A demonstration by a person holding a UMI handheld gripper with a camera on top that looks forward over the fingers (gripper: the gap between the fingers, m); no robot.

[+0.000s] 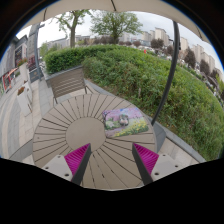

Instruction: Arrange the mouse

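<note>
The tongs (112, 160) gape wide and empty over the round slatted wooden surface (70, 125); a printed mouse mat (125, 119) lies near its far edge.

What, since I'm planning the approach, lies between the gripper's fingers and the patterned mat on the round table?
Nothing visible does: only bare table slats separate the open gripper from the patterned mat, just ahead and slightly right.

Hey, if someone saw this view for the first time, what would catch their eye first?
Probably the round slatted wooden table filling the view just ahead of the open gripper, with a colourful printed mat lying on it beyond the right finger. Behind the table a thick green hedge runs across, a slatted chair stands at the far side, and trees and buildings rise beyond.
</note>
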